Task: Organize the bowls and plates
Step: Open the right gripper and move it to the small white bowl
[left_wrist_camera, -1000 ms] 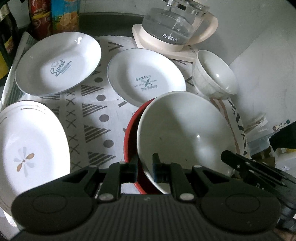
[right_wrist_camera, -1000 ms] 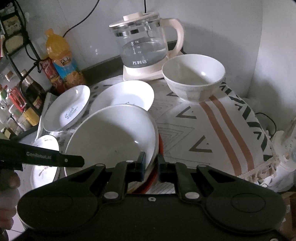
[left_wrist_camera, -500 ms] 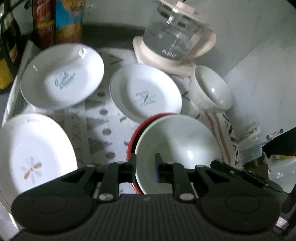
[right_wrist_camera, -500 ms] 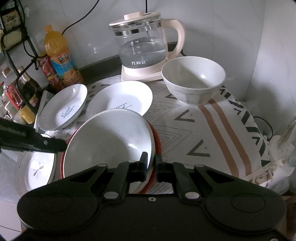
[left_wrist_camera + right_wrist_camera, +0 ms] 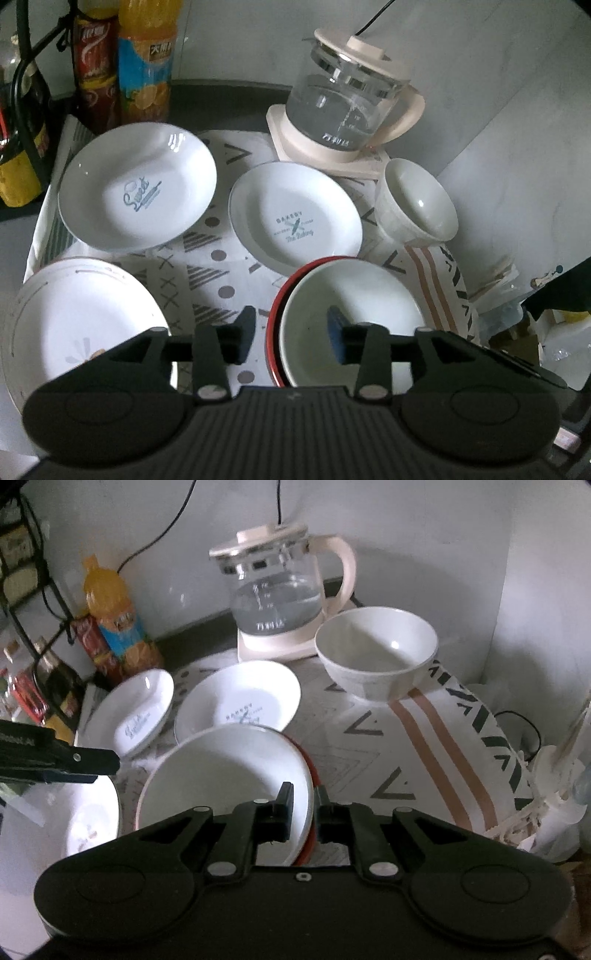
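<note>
A white bowl (image 5: pixel 351 314) sits nested in a red bowl (image 5: pixel 275 317) on the patterned cloth. My left gripper (image 5: pixel 291 334) is open, its fingers astride the near left rims of both bowls. My right gripper (image 5: pixel 303 808) is shut on the right rim of the white bowl (image 5: pixel 221 775), with the red bowl's rim (image 5: pixel 312 768) also between the fingers. A "Sweet" plate (image 5: pixel 136 186), a "Bakery" plate (image 5: pixel 293 218), a flower plate (image 5: pixel 74 332) and a second white bowl (image 5: pixel 417 201) lie around.
A glass kettle (image 5: pixel 343 110) on its cream base stands at the back. Drink bottles (image 5: pixel 146 62) and a black rack (image 5: pixel 22 110) are at the back left. White walls close the right side (image 5: pixel 546 609). Clutter lies off the cloth's right edge (image 5: pixel 554 794).
My left gripper has opened and let go of the bowls' rim, and has drawn back and up. The right gripper stays shut on the bowl rim.
</note>
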The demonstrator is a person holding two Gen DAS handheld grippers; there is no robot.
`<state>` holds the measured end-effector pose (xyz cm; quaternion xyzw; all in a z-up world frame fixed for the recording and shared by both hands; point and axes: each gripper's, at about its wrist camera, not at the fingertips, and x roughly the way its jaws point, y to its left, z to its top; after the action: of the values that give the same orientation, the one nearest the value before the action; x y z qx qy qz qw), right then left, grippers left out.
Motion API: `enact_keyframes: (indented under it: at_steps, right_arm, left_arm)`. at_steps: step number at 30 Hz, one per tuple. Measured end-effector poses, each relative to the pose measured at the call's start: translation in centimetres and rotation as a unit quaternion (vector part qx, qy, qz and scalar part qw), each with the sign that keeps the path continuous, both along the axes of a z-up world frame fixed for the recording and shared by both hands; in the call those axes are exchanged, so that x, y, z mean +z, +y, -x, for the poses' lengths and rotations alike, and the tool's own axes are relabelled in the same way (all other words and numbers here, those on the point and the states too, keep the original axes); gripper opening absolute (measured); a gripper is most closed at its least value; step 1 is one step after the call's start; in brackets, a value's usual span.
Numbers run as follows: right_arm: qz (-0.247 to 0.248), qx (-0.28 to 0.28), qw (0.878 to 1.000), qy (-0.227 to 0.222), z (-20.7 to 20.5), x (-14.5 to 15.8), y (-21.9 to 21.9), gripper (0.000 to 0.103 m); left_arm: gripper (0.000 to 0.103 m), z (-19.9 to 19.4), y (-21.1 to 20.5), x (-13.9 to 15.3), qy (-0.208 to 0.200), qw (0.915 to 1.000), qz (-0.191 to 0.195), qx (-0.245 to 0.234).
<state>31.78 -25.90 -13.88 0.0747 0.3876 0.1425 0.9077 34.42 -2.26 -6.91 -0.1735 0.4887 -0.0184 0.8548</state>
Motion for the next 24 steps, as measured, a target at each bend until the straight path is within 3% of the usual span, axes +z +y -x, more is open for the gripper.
enact_keyframes:
  at_steps: [4, 8, 13, 24]
  right_arm:
    - [-0.021, -0.027, 0.999, -0.011, 0.5, 0.8, -1.4, 0.044]
    - [-0.034, -0.055, 0.998, -0.026, 0.7, 1.6, -2.8, 0.058]
    - [-0.051, -0.090, 0.994, -0.038, 0.4, 2.0, -4.6, 0.076]
    - [-0.051, -0.118, 0.991, -0.047, -1.8, 1.6, -6.6, 0.087]
  left_arm:
    - [0.060, -0.3, -0.4, 0.5, -0.009, 0.9999, -0.007, -0.002]
    - [0.074, -0.7, -1.0, 1.2, -0.025, 0.9996, -0.012, -0.003]
    - [0.078, -1.7, -1.9, 1.5, -0.032, 0.9994, -0.007, -0.015]
    - [0.078, -5.2, -4.5, 1.2, -0.043, 0.9988, 0.005, -0.024]
